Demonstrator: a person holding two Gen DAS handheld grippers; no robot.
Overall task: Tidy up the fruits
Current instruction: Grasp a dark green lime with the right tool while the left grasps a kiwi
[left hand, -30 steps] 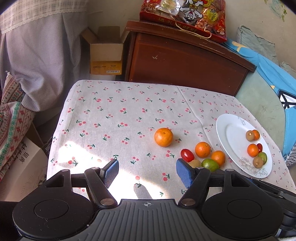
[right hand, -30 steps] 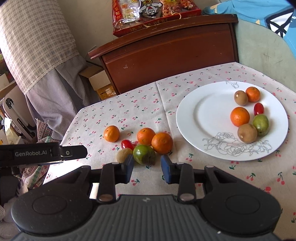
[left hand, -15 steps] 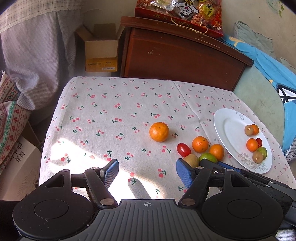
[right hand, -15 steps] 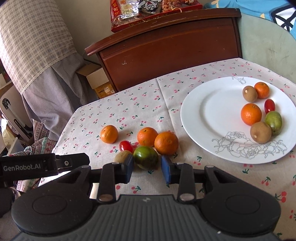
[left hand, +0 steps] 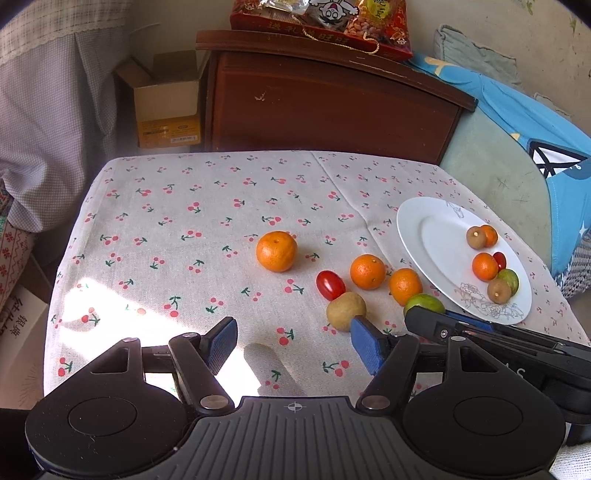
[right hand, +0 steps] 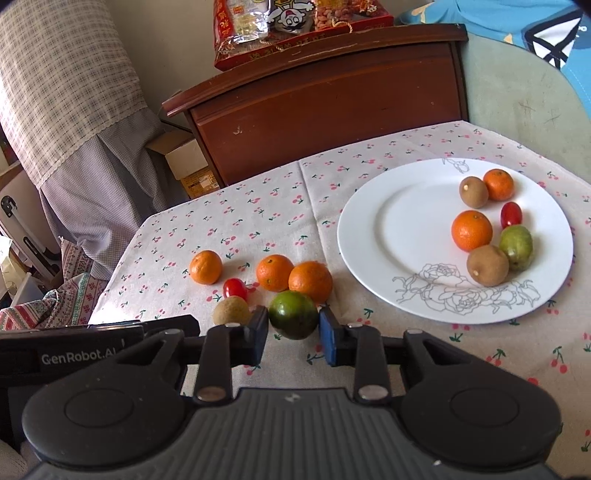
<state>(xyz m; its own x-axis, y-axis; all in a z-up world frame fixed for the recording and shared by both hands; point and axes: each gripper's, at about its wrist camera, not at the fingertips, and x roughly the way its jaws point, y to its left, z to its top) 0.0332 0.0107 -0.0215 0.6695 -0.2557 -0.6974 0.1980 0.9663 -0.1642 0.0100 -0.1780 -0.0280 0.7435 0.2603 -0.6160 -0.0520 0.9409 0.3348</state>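
Since a second ago our right gripper (right hand: pixel 293 330) has closed in on the green fruit (right hand: pixel 293 314), which now sits between its blue pads; the pads flank it closely, but we cannot tell whether they press it yet. Our left gripper (left hand: pixel 293 345) hangs spread wide over the cherry-print tablecloth (left hand: pixel 207 229), gripping nothing.

Crowding the green fruit are a brown fruit (right hand: pixel 231 311) just beside the left pad, a cherry tomato (right hand: pixel 235 288) behind that, and two oranges (right hand: pixel 274 272) (right hand: pixel 310 281) close behind it, the nearer one seeming to touch it. A third orange (right hand: pixel 205 267) lies apart to the left. In the left wrist view, the right gripper's black body (left hand: pixel 480 332) hides part of the green fruit.

To the right stands the white plate (right hand: pixel 388 229), already bearing two oranges, two brown fruits, a tomato and a green fruit near its far rim. Beyond the table we see a wooden cabinet (right hand: pixel 325 107) with a red snack bag (right hand: pixel 295 29) on top, and a cardboard box (left hand: pixel 166 107) on the floor.
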